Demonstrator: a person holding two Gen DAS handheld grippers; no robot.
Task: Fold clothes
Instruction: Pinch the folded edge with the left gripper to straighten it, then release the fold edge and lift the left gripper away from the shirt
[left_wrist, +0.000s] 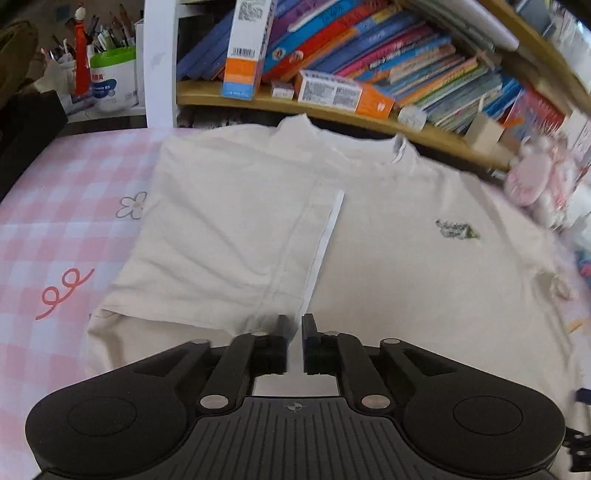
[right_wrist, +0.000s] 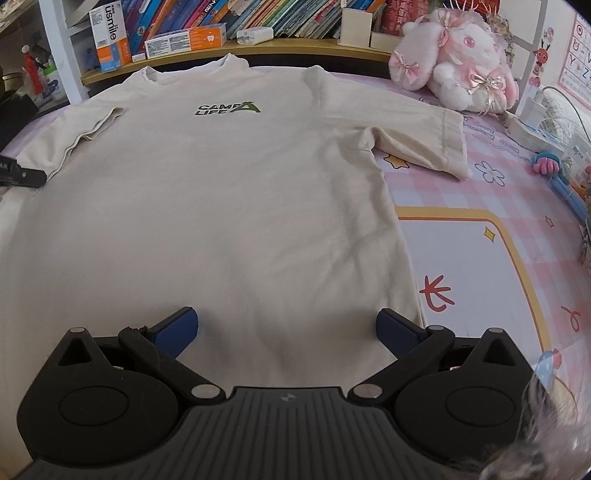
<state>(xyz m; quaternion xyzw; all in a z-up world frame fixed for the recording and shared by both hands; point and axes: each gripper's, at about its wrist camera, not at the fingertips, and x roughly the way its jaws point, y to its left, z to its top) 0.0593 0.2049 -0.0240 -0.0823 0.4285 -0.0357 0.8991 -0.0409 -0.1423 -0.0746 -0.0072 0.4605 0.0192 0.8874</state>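
A cream T-shirt (right_wrist: 229, 192) with a green "CAMP LIFE" print lies flat, front up, on a pink checked mat (right_wrist: 461, 251). In the left wrist view the T-shirt (left_wrist: 406, 266) has its left sleeve (left_wrist: 221, 236) folded inward onto the body. My left gripper (left_wrist: 294, 325) sits at the near end of that sleeve's hem. Its black fingers are almost together, with cloth in the narrow gap. The right wrist view shows the left gripper (right_wrist: 26, 175) as a dark tip at the far left. My right gripper (right_wrist: 288, 321) hovers wide open over the shirt's lower body, blue pads (right_wrist: 181, 325) apart. The right sleeve (right_wrist: 417, 136) is spread out.
A wooden shelf (right_wrist: 258, 48) of books and boxes runs along the far edge behind the collar. A pink plush toy (right_wrist: 454, 55) sits at the back right. A power strip and small toys (right_wrist: 543, 140) line the right side. Pen holders (left_wrist: 107, 70) stand at the back left.
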